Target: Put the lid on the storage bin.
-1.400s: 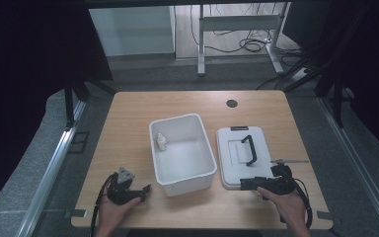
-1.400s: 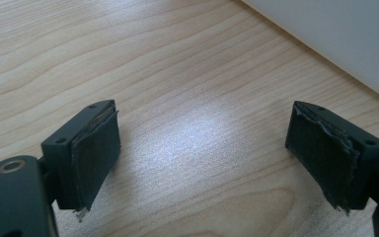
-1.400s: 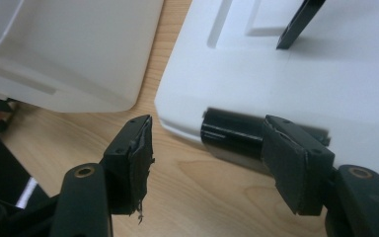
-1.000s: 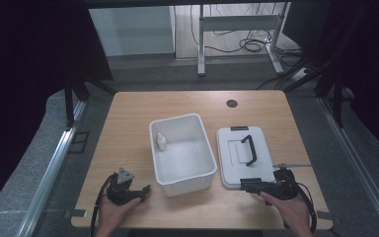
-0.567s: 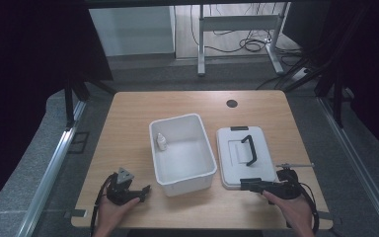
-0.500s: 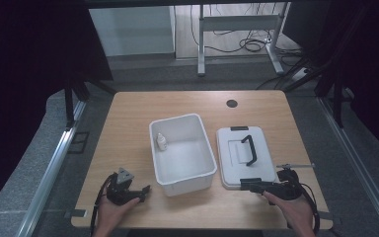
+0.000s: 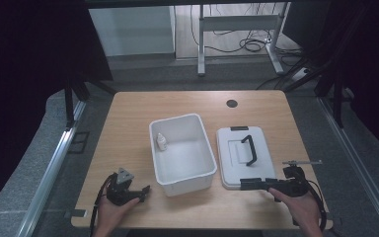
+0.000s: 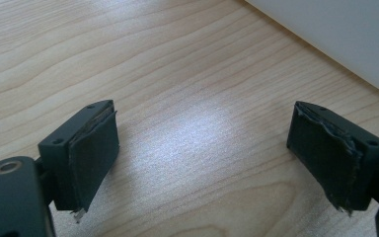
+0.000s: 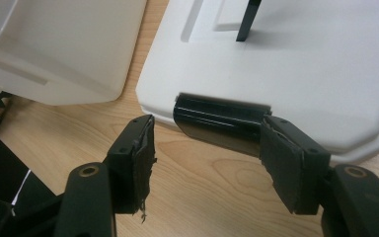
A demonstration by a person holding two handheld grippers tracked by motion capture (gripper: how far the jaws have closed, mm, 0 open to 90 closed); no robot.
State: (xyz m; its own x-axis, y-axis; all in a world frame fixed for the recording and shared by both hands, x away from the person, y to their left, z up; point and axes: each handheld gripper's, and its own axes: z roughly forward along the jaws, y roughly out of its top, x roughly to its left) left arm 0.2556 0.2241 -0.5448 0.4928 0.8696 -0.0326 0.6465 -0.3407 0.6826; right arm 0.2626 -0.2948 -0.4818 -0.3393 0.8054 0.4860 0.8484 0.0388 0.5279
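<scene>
one lid latch (image 9: 220, 123) just beyond the right gripper (image 9: 207, 163)

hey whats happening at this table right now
A person works at a wooden table with a gripper in each hand. The right gripper is open, its jaws either side of the black latch on the near edge of a white lid lying flat beside an open white bin. A small white bottle stands inside the bin. The left gripper is open over bare wood near the bin.
</scene>
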